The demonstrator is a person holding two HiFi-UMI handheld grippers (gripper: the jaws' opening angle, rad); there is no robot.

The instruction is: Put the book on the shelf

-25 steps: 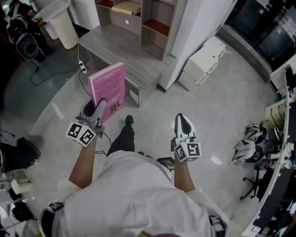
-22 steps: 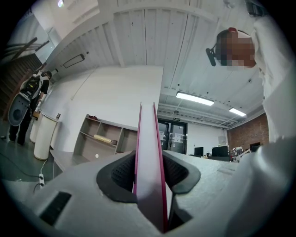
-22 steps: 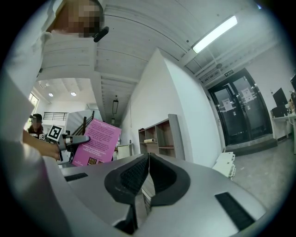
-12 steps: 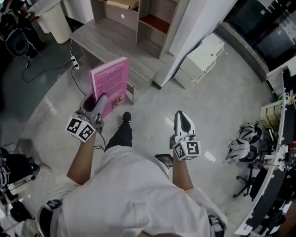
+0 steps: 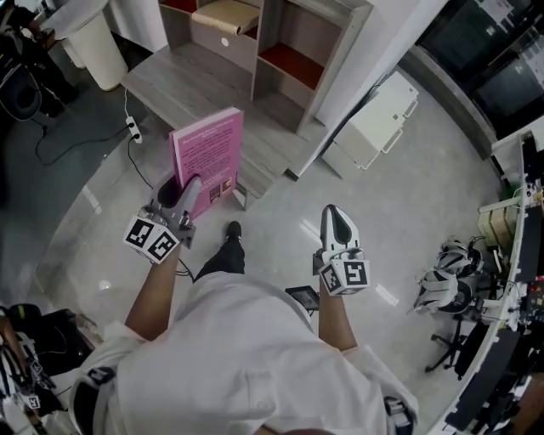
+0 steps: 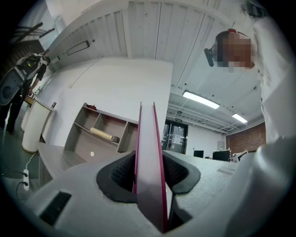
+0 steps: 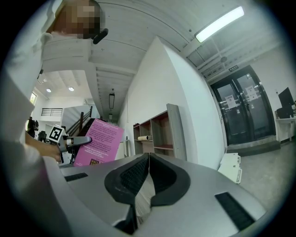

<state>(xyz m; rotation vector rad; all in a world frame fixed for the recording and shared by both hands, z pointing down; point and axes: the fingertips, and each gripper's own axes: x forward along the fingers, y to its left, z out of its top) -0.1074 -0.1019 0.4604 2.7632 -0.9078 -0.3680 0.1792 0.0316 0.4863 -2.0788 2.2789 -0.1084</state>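
A pink book (image 5: 208, 160) stands upright in my left gripper (image 5: 181, 197), whose jaws are shut on its lower edge. In the left gripper view the book (image 6: 149, 157) shows edge-on between the two black pads. The right gripper view catches the same book (image 7: 98, 142) at the left, with the left gripper (image 7: 78, 140) clamped on it. My right gripper (image 5: 338, 228) is held beside it at the right, shut with nothing between its pads (image 7: 147, 178). The grey wooden shelf unit (image 5: 280, 42) with open compartments stands ahead, beyond the book.
A low grey platform (image 5: 183, 85) lies in front of the shelf, with a paper roll (image 5: 223, 13) in one compartment. A white box (image 5: 378, 119) sits on the floor at the right, and a white bin (image 5: 89, 47) with cables at the left. Office chairs (image 5: 450, 285) stand far right.
The view has moved toward the shelf, which now shows more of its compartments. Both grippers and the book keep their places relative to the body.
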